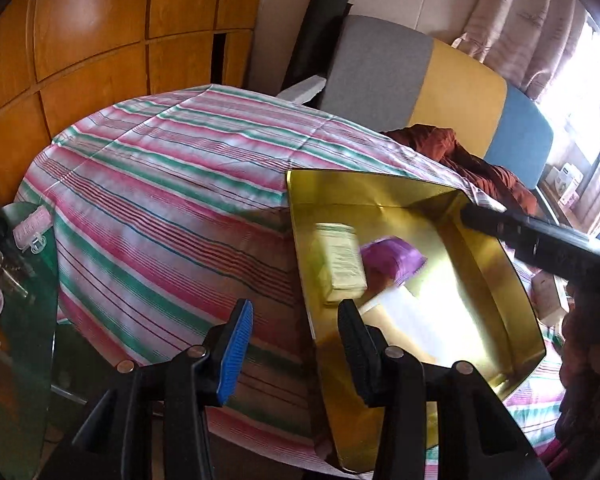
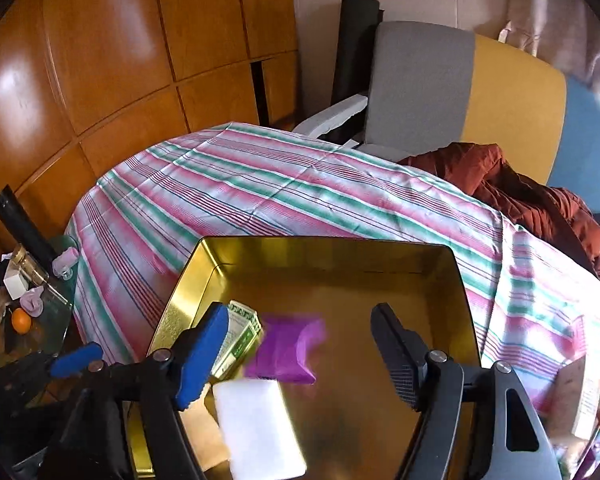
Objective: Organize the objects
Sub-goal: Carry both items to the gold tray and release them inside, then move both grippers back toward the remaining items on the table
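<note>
A gold metal tray (image 1: 380,196) (image 2: 324,256) rests on the striped tablecloth. Inside lie a green-and-white box (image 1: 340,256) (image 2: 240,340), a blurred purple packet (image 1: 392,258) (image 2: 288,352) and a flat white box (image 1: 404,312) (image 2: 256,424). My left gripper (image 1: 296,344) is open and straddles the tray's near left wall, its blue finger outside and its black finger inside, with neither pad touching. Above the tray my right gripper (image 2: 300,356) stands wide open; the purple packet shows between its fingers, untouched by either pad.
The striped cloth (image 1: 160,208) covers a rounded table. A glass side table (image 2: 56,308) at the left holds an orange, jars and small items. Behind are a grey, yellow and blue chair (image 2: 480,92), a rust-coloured garment (image 2: 520,196) and wooden cabinets. Boxes (image 1: 548,296) lie at the right.
</note>
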`<action>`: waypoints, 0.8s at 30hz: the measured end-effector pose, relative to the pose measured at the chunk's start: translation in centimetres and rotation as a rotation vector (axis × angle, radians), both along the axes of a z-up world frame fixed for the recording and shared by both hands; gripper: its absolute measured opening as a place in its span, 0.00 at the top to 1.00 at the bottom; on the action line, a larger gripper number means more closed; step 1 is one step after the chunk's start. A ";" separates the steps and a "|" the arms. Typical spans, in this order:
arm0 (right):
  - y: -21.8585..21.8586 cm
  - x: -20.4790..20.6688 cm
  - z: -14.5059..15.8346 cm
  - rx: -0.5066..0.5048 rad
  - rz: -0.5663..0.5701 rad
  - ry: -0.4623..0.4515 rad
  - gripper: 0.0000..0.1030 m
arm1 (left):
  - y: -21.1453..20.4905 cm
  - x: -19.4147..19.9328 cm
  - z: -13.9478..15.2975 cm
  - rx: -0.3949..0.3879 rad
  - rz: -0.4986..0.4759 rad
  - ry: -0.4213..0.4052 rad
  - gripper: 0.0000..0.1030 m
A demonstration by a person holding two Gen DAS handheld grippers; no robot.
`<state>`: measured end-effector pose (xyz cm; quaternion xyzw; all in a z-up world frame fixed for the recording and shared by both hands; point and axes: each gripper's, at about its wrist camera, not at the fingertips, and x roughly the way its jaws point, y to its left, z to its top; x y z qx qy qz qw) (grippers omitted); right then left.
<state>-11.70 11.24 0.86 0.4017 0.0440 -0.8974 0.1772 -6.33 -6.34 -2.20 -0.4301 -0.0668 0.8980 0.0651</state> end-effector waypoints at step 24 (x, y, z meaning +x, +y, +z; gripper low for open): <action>6.9 9.0 0.2 0.089 -0.122 0.111 0.00 | 8.1 4.6 5.2 -0.188 -0.120 0.196 0.57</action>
